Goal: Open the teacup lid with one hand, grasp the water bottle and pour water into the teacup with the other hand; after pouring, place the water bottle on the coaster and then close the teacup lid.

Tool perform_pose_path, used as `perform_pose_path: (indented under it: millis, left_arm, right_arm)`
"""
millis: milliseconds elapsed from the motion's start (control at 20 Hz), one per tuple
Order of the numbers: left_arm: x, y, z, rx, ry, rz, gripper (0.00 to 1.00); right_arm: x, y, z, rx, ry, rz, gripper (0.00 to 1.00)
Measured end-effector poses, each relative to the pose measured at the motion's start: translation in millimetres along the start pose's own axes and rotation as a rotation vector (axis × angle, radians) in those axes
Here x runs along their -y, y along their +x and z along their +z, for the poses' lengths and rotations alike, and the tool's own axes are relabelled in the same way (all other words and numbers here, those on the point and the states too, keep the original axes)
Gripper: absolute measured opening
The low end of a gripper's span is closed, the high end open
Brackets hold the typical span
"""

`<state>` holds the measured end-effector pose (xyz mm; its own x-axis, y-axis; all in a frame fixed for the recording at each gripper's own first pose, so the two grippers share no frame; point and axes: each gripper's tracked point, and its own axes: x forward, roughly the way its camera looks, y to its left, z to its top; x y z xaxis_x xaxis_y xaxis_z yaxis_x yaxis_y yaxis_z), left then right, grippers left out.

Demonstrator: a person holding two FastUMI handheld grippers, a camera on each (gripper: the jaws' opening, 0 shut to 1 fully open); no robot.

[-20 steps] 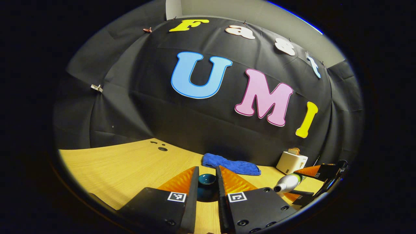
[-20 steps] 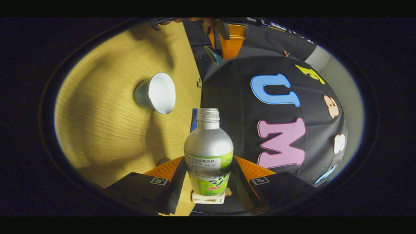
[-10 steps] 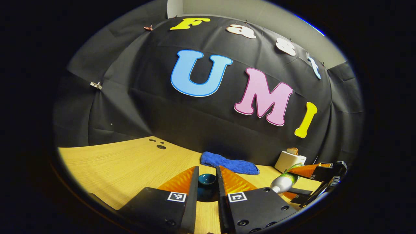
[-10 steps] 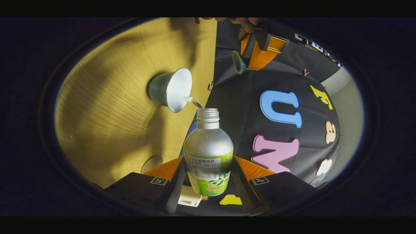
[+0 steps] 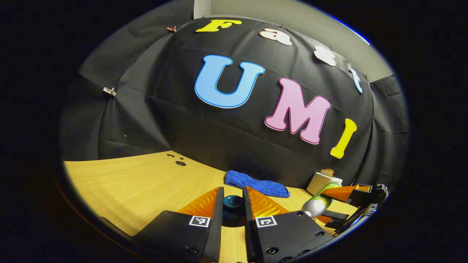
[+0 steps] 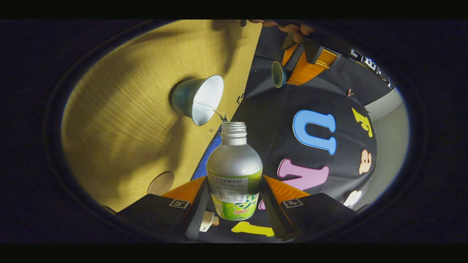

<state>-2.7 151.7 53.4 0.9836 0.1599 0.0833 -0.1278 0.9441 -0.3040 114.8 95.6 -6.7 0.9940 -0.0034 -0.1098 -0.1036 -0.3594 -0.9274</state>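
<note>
- Bottle (image 6: 234, 171): clamped across its labelled lower body between both fingers of the right gripper (image 6: 234, 204), tipped over with the open neck aimed at the teacup (image 6: 197, 99). A thin stream of water runs from the mouth into the cup's white inside. In the left gripper view the same bottle (image 5: 317, 205) hangs tilted near the worktop's right end.
- Handling, as a judgement: metal-looking shell, smooth and rounded, so probably slippery; the label band, where the wall is straight, looks the best place to grip. It should get lighter as it empties, and the pour is likely to speed up with more tilt.
- Teacup: sits open on the wooden worktop (image 6: 120, 109), away from its front edge and towards the back edge by the cloth wall. Glazed and probably brittle; a knock from the bottle neck could tip or chip it.
- Lid (image 5: 233, 202): small dark glazed piece, pinched between the fingers of the left gripper (image 5: 233, 204) and held up off the worktop. In the right gripper view the lid (image 6: 278, 74) shows held aloft by that gripper. Hard, smooth and small, so likely to slip if the squeeze eases.
- Coaster (image 6: 161, 183): round disc lying flat on the worktop, well apart from the teacup, nothing on it.
- Blue cloth (image 5: 256, 183) and a white toaster (image 5: 323, 181) lie along the back edge.
</note>
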Motion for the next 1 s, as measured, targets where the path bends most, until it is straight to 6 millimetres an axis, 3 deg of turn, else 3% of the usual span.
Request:
perform_pose_path:
  millis: [1000]
  left_arm:
    - [-1.0,1.8,-4.4,-0.015,-0.013,-0.005,0.31]
  right_arm:
    - [26.0,4.3,5.4,0.065,-0.256,-0.112,0.76]
